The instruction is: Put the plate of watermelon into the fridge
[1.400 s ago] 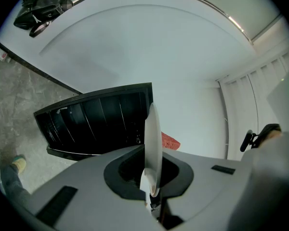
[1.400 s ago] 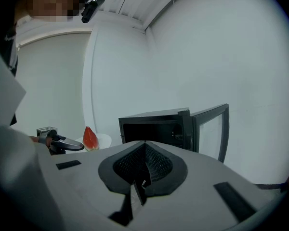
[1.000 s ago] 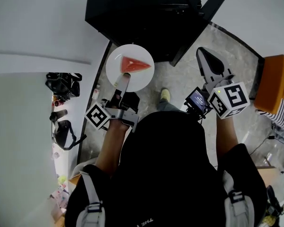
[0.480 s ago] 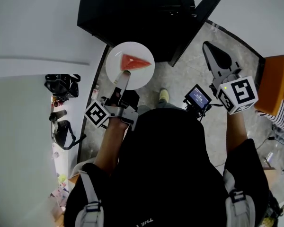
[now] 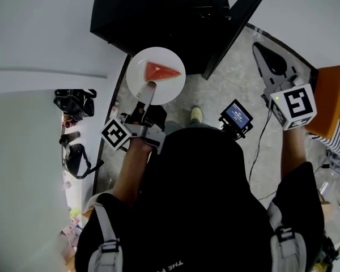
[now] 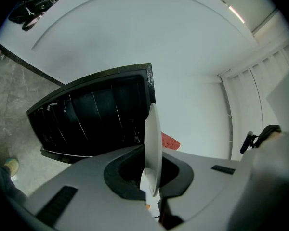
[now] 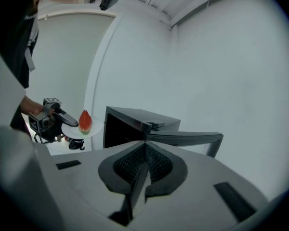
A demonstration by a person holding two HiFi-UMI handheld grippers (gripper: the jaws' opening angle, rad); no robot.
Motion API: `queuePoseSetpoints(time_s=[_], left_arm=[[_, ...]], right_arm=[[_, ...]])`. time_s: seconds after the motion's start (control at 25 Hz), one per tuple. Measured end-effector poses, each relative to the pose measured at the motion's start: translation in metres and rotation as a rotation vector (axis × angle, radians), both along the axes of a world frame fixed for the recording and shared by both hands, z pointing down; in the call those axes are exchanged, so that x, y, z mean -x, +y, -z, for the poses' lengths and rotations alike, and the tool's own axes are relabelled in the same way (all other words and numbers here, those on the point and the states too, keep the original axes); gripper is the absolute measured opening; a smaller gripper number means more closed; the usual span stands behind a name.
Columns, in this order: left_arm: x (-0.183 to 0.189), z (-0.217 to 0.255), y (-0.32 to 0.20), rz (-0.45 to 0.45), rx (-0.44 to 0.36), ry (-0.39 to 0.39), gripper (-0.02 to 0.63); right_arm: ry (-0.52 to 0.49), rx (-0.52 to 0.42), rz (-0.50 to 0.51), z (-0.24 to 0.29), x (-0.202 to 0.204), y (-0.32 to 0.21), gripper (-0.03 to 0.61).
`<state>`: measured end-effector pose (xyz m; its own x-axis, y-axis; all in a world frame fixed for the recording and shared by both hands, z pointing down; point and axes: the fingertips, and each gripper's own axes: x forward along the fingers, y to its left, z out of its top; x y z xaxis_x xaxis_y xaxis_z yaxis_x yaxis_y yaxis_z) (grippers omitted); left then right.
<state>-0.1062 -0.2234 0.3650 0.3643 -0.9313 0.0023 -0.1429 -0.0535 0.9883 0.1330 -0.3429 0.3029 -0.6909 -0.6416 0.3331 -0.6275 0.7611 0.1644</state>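
I stand behind the person, who faces a black fridge (image 5: 158, 16) at twelve o'clock, with its door (image 5: 245, 9) open toward one o'clock and its inside dark. The left tongs (image 5: 149, 88) reach out level toward eleven o'clock and are clenched on the near rim of a white plate (image 5: 137, 72). The left gripper view shows that rim pinched edge-on between the two jaws. A red wedge of watermelon (image 5: 161, 71) lies on the plate just past the tips of the tongs. The plate is held in the air just in front of the fridge's near left corner, above the grey stone floor (image 5: 226, 89), and is not yet inside. The right tongs (image 5: 265, 57) are out at two o'clock beside the open door, tipped a little downward, with the jaws pressed together on nothing. A small lit screen (image 5: 236, 115) sits in front of the person's chest between the two arms. One shoe (image 5: 197, 114) shows on the floor below the plate. Something orange (image 5: 328, 98) stands at three o'clock, and dark bags (image 5: 75, 102) lie at nine o'clock by the white wall.
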Motion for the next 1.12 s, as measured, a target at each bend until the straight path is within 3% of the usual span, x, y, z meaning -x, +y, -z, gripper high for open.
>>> queuePoseSetpoints(time_s=[0.4, 0.84, 1.12], left_arm=[[0.000, 0.002, 0.001, 0.015, -0.012, -0.002, 0.012], [0.010, -0.012, -0.007, 0.027, 0.009, -0.017, 0.012], [0.042, -0.052, -0.035, 0.020, 0.046, -0.020, 0.012]], right_arm=[[-0.228, 0.104, -0.020, -0.021, 0.033, 0.028, 0.008], [-0.255, 0.142, 0.024, -0.024, 0.064, 0.044, 0.007], [-0.254, 0.167, -0.006, -0.043, 0.105, 0.023, 0.008]])
